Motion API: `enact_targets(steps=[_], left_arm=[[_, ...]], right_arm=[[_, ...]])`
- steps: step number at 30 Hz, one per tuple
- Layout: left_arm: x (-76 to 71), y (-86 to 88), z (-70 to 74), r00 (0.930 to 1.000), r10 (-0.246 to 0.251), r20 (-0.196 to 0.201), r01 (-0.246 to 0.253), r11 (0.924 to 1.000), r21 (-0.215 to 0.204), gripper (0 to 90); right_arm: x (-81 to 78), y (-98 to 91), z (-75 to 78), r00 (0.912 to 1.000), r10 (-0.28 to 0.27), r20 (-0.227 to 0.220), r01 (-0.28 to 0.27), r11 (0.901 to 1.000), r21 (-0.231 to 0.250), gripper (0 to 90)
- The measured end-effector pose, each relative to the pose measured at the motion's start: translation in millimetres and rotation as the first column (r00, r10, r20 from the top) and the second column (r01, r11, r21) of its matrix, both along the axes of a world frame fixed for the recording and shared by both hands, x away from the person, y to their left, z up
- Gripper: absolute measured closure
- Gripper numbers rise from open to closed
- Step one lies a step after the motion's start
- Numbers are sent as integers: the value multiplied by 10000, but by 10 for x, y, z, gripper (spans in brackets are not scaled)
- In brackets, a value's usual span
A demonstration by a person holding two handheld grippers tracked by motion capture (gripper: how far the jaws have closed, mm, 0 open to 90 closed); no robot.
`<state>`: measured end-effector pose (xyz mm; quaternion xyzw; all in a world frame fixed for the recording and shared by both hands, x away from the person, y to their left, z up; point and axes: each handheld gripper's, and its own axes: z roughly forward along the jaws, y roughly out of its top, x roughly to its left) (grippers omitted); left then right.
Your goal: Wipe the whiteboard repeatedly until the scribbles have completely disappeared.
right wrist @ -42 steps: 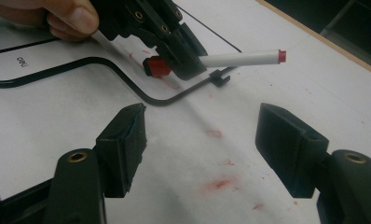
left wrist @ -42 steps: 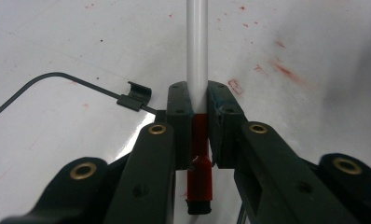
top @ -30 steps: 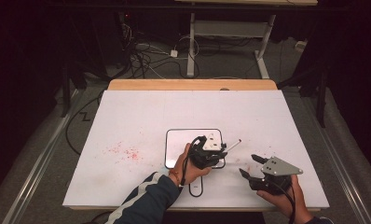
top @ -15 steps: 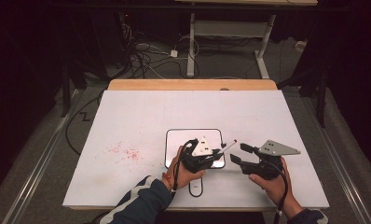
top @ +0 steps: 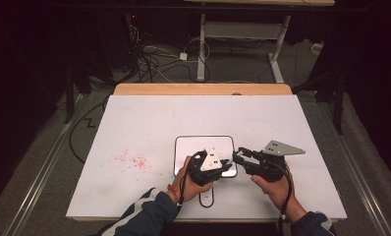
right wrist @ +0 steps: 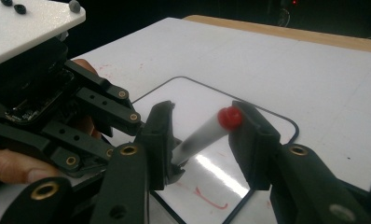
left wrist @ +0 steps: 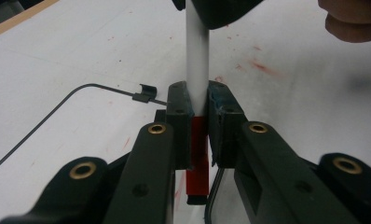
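A white marker with a red near end is clamped between my left gripper's pads. That gripper hovers over a small black-rimmed whiteboard. The marker points toward my right gripper, and its red tip lies between that gripper's jaws, close to the right pad. Those jaws have just been closing around the marker's far end, and a gap still shows beside the barrel. In the high view the left gripper and right gripper meet nose to nose at the board's right front corner.
The whiteboard carries a red scribble and a small black clip on its rim. Red smudges mark the white tabletop to the left. A wooden strip runs along the far edge; cables lie on the floor beyond.
My right gripper has moved left to the left gripper and its jaws have narrowed around the marker's free end. The left gripper has shifted slightly, still holding the marker.
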<state>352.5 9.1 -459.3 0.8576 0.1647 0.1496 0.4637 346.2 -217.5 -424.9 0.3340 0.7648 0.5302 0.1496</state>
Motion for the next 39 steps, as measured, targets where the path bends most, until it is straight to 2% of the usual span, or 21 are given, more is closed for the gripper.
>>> enact_targets(steps=[3, 8, 11, 12, 15, 16, 17, 19, 21, 23, 25, 27, 29, 32, 34, 37, 39], left_arm=[[-3, 17, -8, 10000, 49, 19, -50, 10000, 54, 781], [-15, -5, -16, 9996, 226, 196, -232, 9993, 298, 779], [-4, -7, -26, 9996, 266, 113, -269, 9991, 337, 776], [1, -10, -26, 9992, 379, 102, -383, 9985, 388, 737], [16, 11, 8, 9988, 480, -82, -470, 9937, 1016, 482], [10, 45, 30, 9985, 539, -101, -524, 9917, 1174, 427], [2, 103, 56, 9983, 557, -165, -534, 9913, 1199, 379], [-32, 265, 109, 9971, 757, -8, -752, 9918, 1034, 256], [-69, 480, 164, 9950, 971, 237, -989, 9907, 930, 238], [-107, 706, 205, 9900, 1349, 405, -1379, 9868, 847, 209], [-159, 944, 222, 9836, 1759, 392, -1784, 9813, 722, 209], [-222, 1172, 204, 9753, 2185, 306, -2201, 9735, 620, 209], [-285, 1361, 160, 9675, 2520, 198, -2527, 9654, 637, 205], [-363, 1578, 95, 9573, 2890, 37, -2887, 9557, 573, 193], [-409, 1675, 57, 9512, 3086, 18, -3082, 9498, 528, 190], [-464, 1773, 21, 9450, 3268, 114, -3268, 9427, 670, 186], [-485, 1836, -3, 9399, 3414, 28, -3407, 9371, 763, 186]], right_arm=[[5, 47, 2, 9998, 31, 186, -29, 9999, -110, 725], [12, 115, 15, 9996, 255, 144, -254, 9997, -40, 776], [-1, 174, 10, 9980, 585, 258, -582, 9982, -133, 806], [-4, 198, 7, 9975, 637, 301, -630, 9978, -218, 807], [1, 255, 18, 9975, 635, 301, -618, 9966, -536, 810], [5, 262, 32, 9977, 636, 251, -619, 9961, -634, 810], [1, 261, 49, 9980, 591, 205, -574, 9954, -762, 810], [0, 235, 71, 9985, 536, 115, -523, 9942, -935, 811], [-12, 214, 99, 9992, 331, 216, -300, 9909, -1314, 811], [-19, 201, 128, 9992, 179, 357, -116, 9851, -1714, 812], [-32, 191, 150, 9983, 2, 586, 127, 9756, -2193, 812], [-32, 170, 168, 9978, -104, 649, 262, 9687, -2467, 812], [-30, 169, 176, 9984, -152, 547, 284, 9682, -2486, 812], [-30, 246, 163, 9984, 292, 489, -171, 9726, -2318, 812], [-42, 328, 159, 9971, 531, 539, -389, 9707, -2372, 812], [-20, 428, 156, 9958, 675, 619, -506, 9688, -2425, 812], [2, 474, 153, 9948, 777, 654, -596, 9680, -2440, 813]])
